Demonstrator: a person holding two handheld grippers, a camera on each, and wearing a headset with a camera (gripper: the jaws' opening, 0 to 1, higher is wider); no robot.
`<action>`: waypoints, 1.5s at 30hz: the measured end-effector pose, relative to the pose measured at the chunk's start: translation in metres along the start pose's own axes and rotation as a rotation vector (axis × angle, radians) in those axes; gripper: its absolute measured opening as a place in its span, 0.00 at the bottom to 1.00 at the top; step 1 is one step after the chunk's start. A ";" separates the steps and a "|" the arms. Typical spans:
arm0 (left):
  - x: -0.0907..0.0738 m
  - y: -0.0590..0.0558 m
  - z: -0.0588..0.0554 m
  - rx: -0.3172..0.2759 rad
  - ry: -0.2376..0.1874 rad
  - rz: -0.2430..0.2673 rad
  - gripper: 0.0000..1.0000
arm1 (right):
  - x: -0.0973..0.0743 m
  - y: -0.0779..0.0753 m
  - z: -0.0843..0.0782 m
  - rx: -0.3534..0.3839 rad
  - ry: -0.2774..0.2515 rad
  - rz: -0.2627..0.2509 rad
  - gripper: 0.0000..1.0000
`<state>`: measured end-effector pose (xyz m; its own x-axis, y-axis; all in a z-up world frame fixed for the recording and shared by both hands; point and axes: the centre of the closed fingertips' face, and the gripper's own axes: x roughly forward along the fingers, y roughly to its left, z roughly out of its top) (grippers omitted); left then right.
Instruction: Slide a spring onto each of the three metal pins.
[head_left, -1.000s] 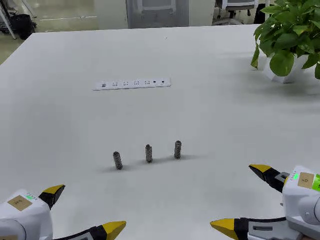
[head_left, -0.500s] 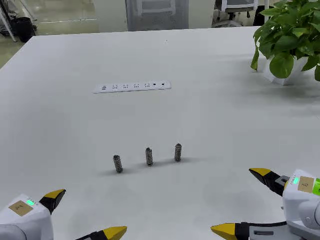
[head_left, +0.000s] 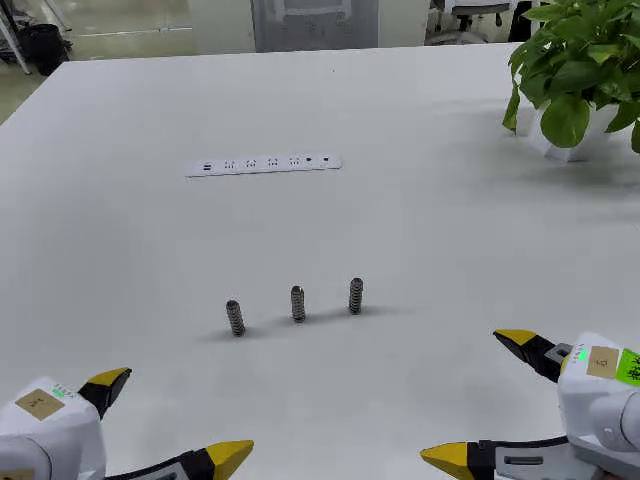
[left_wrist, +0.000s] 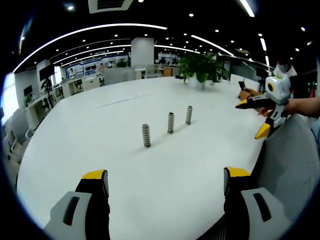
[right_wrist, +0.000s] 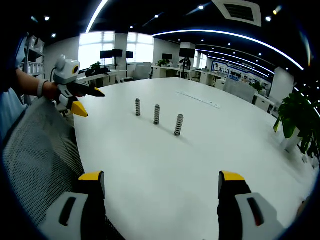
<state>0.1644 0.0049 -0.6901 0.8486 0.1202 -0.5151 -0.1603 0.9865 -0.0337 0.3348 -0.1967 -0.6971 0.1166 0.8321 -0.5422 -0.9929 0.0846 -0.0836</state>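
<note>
Little has moved in the last half second: the row of three grey metal coil springs (head_left: 298, 304) keeps its place and spacing, and both grippers have stayed low in the frame, the left one a touch higher than before. In the head view the springs stand upright, apart from one another, just below the middle of the frame on the white tabletop (head_left: 450, 230), the row rising slightly toward the right. The left gripper (head_left: 167, 422) sits at the lower left and the right gripper (head_left: 482, 398) at the lower right, each with its yellow-tipped jaws spread wide and holding nothing, well apart from the springs. A long white power strip (head_left: 264, 165) lies flat above the row, and a green leafy plant in a white pot (head_left: 580, 70) stands at the upper right.
</note>
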 end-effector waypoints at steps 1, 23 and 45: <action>0.000 0.000 0.000 0.000 0.000 0.000 0.97 | 0.000 0.000 0.000 0.000 0.000 0.000 0.95; 0.001 0.001 0.003 -0.009 -0.019 0.002 1.00 | 0.001 -0.002 -0.002 0.012 -0.001 -0.001 0.96; 0.001 -0.003 0.002 0.001 -0.005 -0.006 1.00 | 0.000 -0.001 -0.002 0.012 0.003 0.002 0.96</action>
<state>0.1666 0.0023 -0.6892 0.8518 0.1150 -0.5110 -0.1548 0.9873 -0.0360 0.3360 -0.1977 -0.6985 0.1142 0.8308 -0.5448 -0.9934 0.0889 -0.0726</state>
